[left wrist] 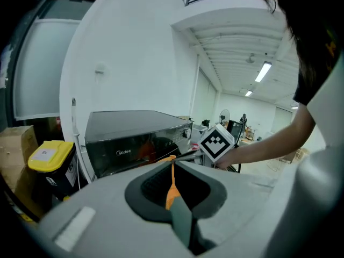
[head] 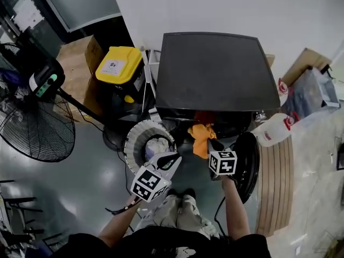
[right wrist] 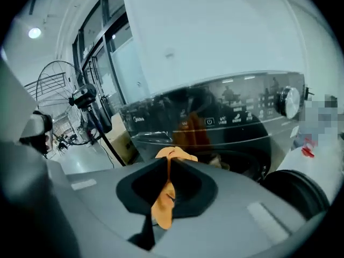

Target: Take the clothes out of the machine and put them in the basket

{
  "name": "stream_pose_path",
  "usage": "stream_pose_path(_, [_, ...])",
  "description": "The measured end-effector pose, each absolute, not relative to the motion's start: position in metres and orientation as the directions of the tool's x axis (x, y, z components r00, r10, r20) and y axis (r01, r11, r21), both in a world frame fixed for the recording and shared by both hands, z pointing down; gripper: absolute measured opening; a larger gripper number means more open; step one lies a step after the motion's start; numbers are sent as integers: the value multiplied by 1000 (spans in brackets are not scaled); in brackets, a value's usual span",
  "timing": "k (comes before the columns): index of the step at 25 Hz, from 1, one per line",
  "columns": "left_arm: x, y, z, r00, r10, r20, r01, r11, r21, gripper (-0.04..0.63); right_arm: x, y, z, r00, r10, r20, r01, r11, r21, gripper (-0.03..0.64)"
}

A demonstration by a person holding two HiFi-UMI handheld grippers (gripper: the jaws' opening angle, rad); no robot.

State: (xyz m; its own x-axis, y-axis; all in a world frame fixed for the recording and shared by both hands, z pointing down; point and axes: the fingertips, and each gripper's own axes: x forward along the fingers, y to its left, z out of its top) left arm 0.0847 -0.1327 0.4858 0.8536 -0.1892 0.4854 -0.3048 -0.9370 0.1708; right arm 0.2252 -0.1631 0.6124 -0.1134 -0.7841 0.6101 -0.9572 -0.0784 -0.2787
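Observation:
The dark front-loading washing machine [head: 212,71] stands ahead with its round door [head: 248,165] swung open to the right. An orange garment [head: 201,137] hangs in front of the opening, pinched in my right gripper [head: 210,143], which is shut on it; the right gripper view shows the cloth [right wrist: 164,200] between the jaws of that gripper [right wrist: 169,163]. My left gripper [head: 175,157] hovers over the white ribbed basket [head: 134,138], which holds pale clothes [head: 157,145]. In its own view the left gripper [left wrist: 171,163] is shut on a thin orange strip of cloth [left wrist: 171,190].
A yellow-lidded bin [head: 119,64] stands left of the machine, and a large floor fan [head: 32,125] is further left. A white jug [head: 274,129] and wooden slats [head: 277,181] lie on the right. Cardboard boxes [head: 80,55] are behind the bin.

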Motion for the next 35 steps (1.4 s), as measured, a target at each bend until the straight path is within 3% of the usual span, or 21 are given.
stream_pose_path(11, [72,-107,462,832,-226,506,-314,-945,94,14,206,-136,505,-170,-853,493,-960,30,-280,43])
stream_pose_path(20, [46,-96,477,797,-275,538,-372,-925,78,43,169,-107,410,-252,-912,324,-936,144,-322,43])
stream_pose_path(25, [44,-87,490,783,-263,564,-375,-923,90,155,152,-98,353,-315,-920,232,-921,238,-308,43])
stream_pose_path(29, [44,-89,499,772,-283,570,-376,-925,50,280,140,-95,301,-374,-916,143,-906,328,-267,43])
stream_pose_path(35, [48,-93,504,755,-310,577,-409,-911,45,354,126,-97,236,-453,-892,13,-871,439,-222,43])
